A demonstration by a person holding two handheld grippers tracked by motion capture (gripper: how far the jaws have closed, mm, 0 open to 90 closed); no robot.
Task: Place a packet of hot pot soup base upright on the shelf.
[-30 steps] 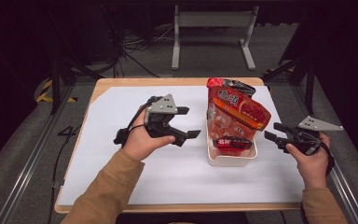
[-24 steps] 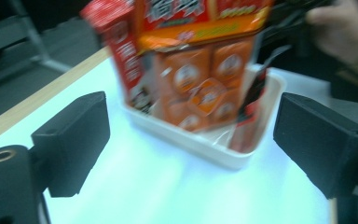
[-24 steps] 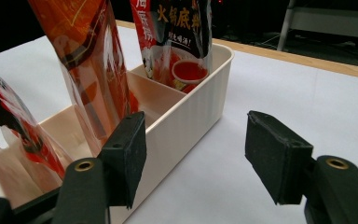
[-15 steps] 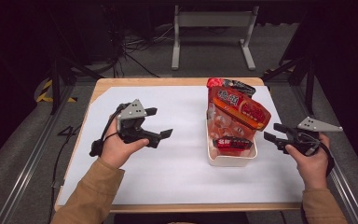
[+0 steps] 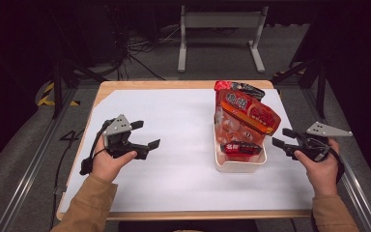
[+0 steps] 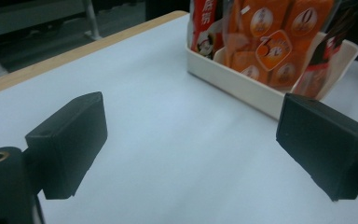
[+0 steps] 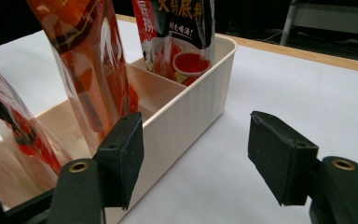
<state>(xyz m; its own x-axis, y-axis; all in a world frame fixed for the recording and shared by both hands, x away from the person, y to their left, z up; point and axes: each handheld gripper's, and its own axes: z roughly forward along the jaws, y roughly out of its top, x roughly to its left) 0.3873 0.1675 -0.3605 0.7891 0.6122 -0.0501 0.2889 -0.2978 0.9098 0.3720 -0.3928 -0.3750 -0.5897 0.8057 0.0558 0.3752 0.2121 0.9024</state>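
While your left tool [image 5: 144, 135] hovers low over the white tabletop [image 5: 183, 125] at about 9 o'clock, its jaws stand wide apart with nothing between them. In the left gripper view only bare tabletop lies between the two black pads [image 6: 70, 144]. That tool has drawn back from the bin [image 5: 239, 165] and now sits well apart from it, pointing toward 3 o'clock.

Your right tool [image 5: 286, 137] rests at about 3 o'clock, just beside the bin's right wall and pointing toward 9 o'clock. Its jaws have just been opening a little further and are released, gripping nothing. In the right gripper view the left pad [image 7: 121, 156] stands in front of the bin's wall [image 7: 191, 112], but you cannot tell whether it touches it; the other pad is over bare tabletop.

The bin, cream and ribbed, sits right of the tabletop's centre, running from 12 to 6 o'clock. The pouches stand in it: a large orange one [image 5: 249, 112] leans toward 3 o'clock over the rim, a red-and-black one [image 5: 236, 88] stands at the far end, and a small red one [image 5: 240, 148] lies low at the near end. In the right gripper view a divider crosses the bin, with the far pouch [image 7: 177, 28] behind it.
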